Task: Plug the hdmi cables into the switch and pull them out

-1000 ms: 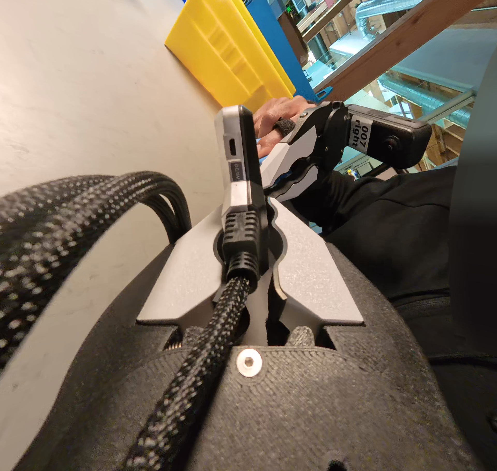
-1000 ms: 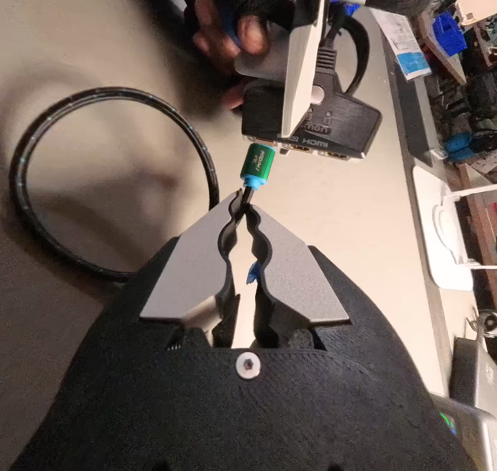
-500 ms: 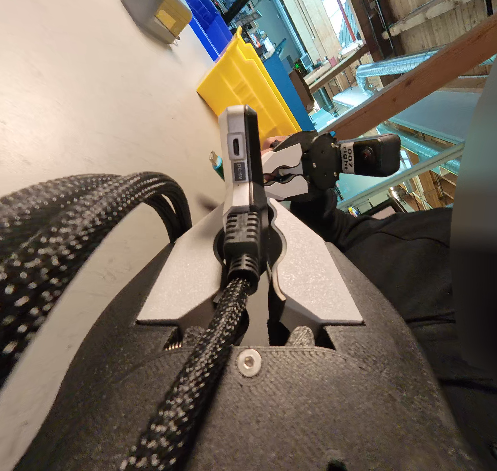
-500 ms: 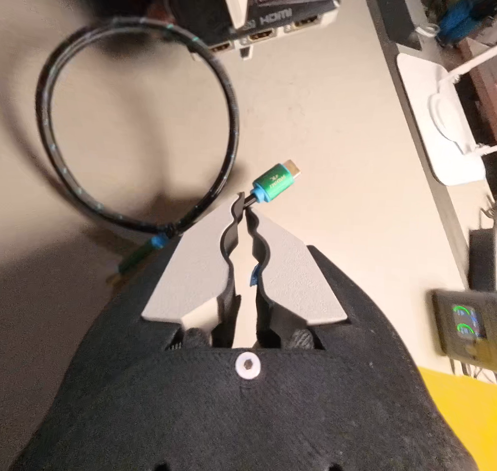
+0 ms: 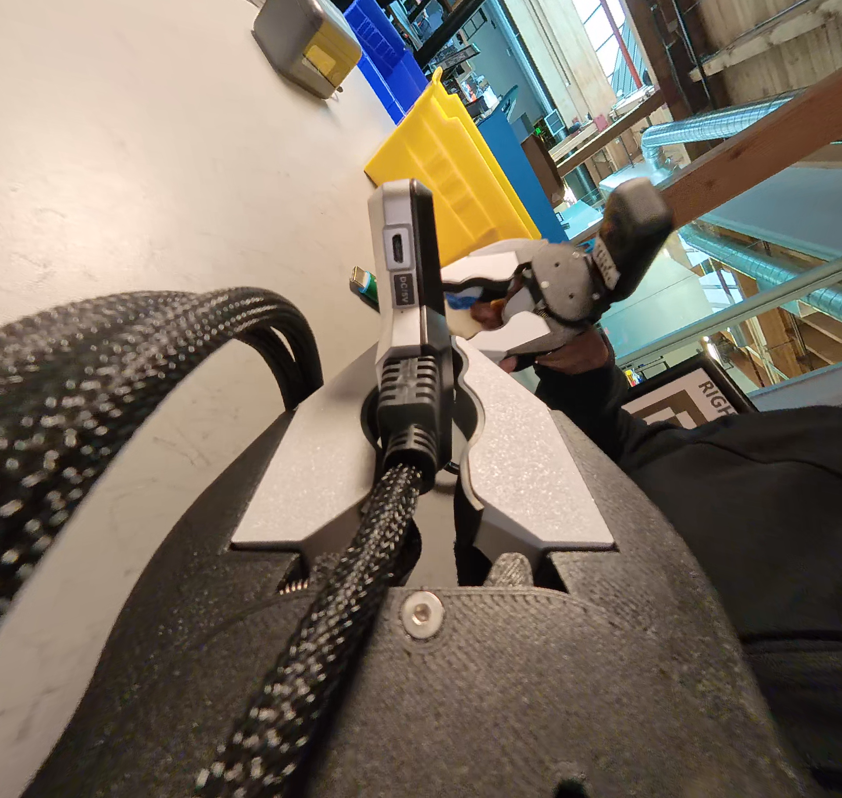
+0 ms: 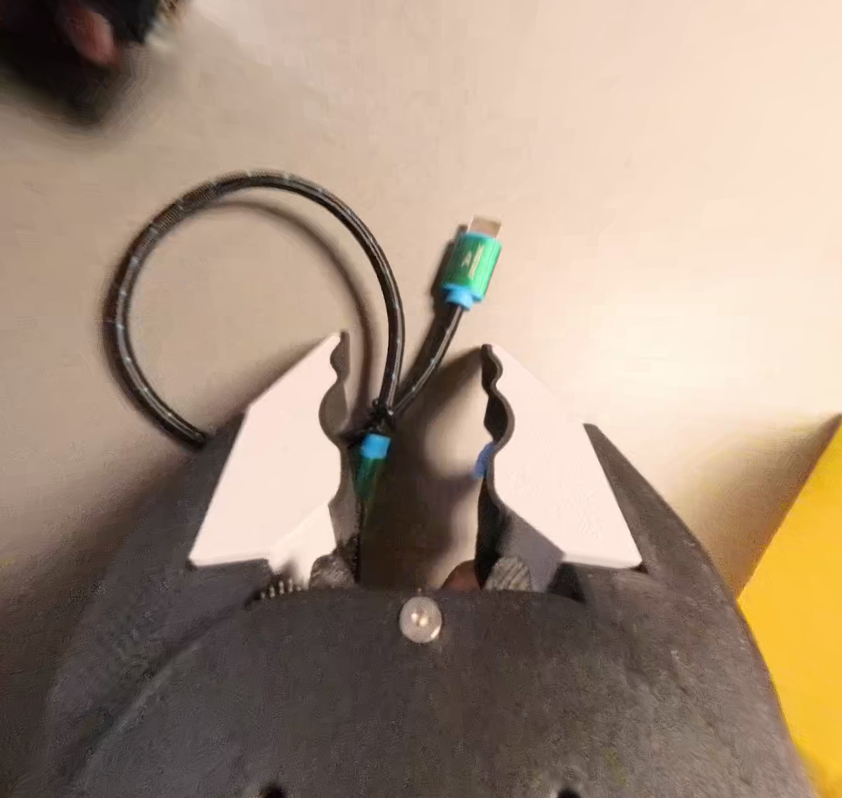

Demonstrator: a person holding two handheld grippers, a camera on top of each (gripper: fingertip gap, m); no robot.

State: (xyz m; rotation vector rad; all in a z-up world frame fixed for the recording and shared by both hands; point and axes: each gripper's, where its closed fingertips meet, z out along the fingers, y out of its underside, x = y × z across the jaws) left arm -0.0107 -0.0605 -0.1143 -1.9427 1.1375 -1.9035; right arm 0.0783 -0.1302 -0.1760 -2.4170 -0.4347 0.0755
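- Left gripper clamped on the switch, held edge-up above the table; a braided black cable is plugged into its near end.
- Right gripper jaws spread apart, holding nothing.
- Green plug lies loose on the table just ahead of the fingertips, its cable looped and tied.
- Step, as judged: pull-out done, cable set down.
- Next move likely: re-grip the green plug squarely, or unplug the black cable.
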